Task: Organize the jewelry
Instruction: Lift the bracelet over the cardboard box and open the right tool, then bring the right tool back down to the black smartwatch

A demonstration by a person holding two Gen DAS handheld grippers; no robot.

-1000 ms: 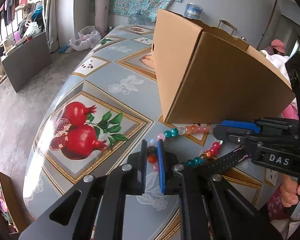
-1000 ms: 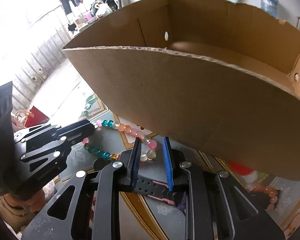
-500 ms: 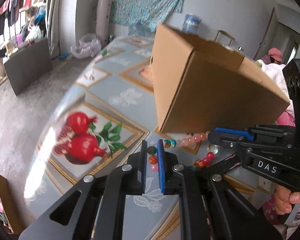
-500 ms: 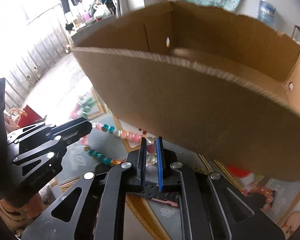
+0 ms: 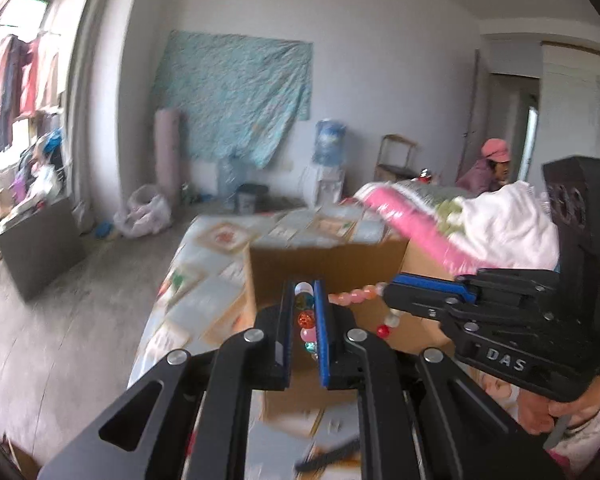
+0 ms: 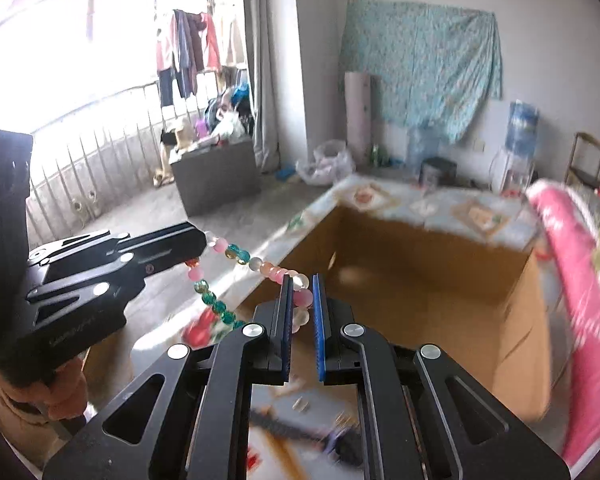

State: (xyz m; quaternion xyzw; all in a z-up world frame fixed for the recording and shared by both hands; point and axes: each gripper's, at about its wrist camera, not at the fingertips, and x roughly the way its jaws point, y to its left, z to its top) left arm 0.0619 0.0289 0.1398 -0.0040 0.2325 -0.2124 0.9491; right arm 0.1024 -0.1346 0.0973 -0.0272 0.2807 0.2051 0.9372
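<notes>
A bead necklace [image 5: 354,295] of pink, teal, orange and clear beads hangs in the air, stretched between both grippers. My left gripper [image 5: 303,287] is shut on a few of its beads. My right gripper [image 6: 302,280] is shut on pink and clear beads at the other end [image 6: 303,298]. In the left wrist view the right gripper [image 5: 387,295] holds the strand to the right of my fingers. In the right wrist view the left gripper [image 6: 202,242] holds it at the left, with a teal loop [image 6: 216,304] dangling below. An open cardboard box [image 6: 420,288] lies just beyond the necklace.
The table [image 5: 204,280] wears a patterned cloth with fruit pictures. A pink and white blanket [image 5: 460,220] lies right of the box. Small items, one a dark comb-like piece [image 6: 300,432], lie blurred on the table below. A person in a pink hat [image 5: 495,160] sits at the back.
Both grippers have risen, lifting the necklace off the table to above the box's rim. The right gripper's jaws closed on the beads. The box now appears lower, its inside visible.
</notes>
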